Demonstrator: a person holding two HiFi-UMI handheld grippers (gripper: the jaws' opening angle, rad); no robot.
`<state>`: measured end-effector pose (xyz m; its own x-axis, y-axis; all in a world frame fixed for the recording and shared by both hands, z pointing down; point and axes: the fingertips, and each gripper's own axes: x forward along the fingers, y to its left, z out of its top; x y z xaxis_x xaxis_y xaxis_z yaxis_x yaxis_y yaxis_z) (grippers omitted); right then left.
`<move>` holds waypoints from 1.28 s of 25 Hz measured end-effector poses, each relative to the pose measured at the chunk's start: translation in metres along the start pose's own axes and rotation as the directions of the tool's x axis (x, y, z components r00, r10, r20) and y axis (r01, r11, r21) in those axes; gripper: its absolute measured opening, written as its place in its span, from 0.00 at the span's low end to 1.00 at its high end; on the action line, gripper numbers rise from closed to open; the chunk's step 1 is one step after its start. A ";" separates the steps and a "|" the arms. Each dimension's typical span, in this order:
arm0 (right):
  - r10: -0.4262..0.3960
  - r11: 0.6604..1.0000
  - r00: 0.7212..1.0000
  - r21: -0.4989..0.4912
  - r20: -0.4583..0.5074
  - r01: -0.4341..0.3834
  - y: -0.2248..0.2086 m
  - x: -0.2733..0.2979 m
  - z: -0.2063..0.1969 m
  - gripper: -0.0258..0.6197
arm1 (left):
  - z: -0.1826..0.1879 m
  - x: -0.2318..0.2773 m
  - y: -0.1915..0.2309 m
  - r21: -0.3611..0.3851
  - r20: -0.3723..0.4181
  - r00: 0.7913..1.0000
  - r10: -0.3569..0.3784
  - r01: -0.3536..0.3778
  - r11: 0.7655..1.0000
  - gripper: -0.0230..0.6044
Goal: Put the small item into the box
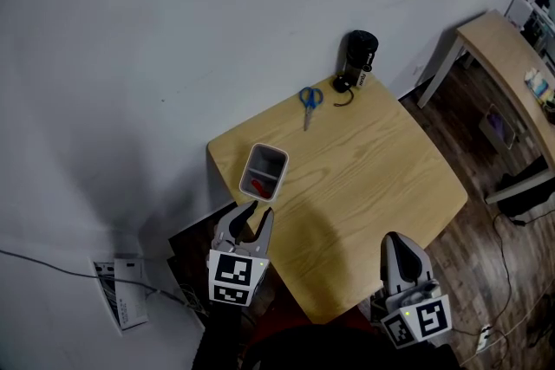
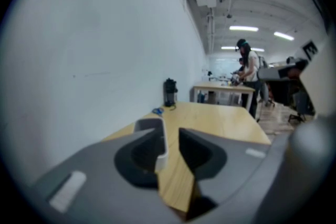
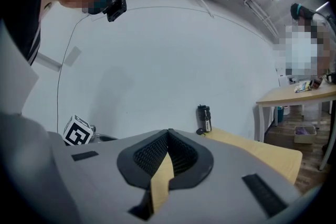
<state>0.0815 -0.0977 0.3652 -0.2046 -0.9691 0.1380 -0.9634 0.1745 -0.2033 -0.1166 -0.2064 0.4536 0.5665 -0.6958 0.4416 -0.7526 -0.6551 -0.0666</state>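
On the wooden table (image 1: 364, 178), near its left corner, stands a small white box (image 1: 264, 171) with a red item (image 1: 259, 185) lying inside. My left gripper (image 1: 256, 215) is open just short of the box's near end, nothing held. In the left gripper view the box's white wall (image 2: 160, 143) shows in the gap of the left gripper (image 2: 169, 131), and the pads do not press on it. My right gripper (image 1: 398, 245) hangs at the table's near edge, shut and empty; in the right gripper view the tips of the right gripper (image 3: 168, 132) meet.
Blue-handled scissors (image 1: 310, 99) and a black bottle (image 1: 358, 56) with a dark cable lie at the table's far corner. A second table (image 1: 507, 56) stands at the right. Papers (image 1: 121, 299) and a cable lie on the floor by the wall.
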 end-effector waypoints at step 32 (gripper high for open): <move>0.243 0.970 0.969 0.002 -0.039 -0.244 0.045 0.033 0.003 0.05 | 0.039 -0.092 -0.013 -0.146 0.218 0.954 0.206 -0.177 0.973 0.04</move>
<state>0.0315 -0.1222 0.3580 -0.4396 -0.8899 0.1217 -0.8842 0.4049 -0.2328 -0.1454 -0.1453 0.3786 0.4585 -0.8629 0.2125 -0.8818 -0.4715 -0.0120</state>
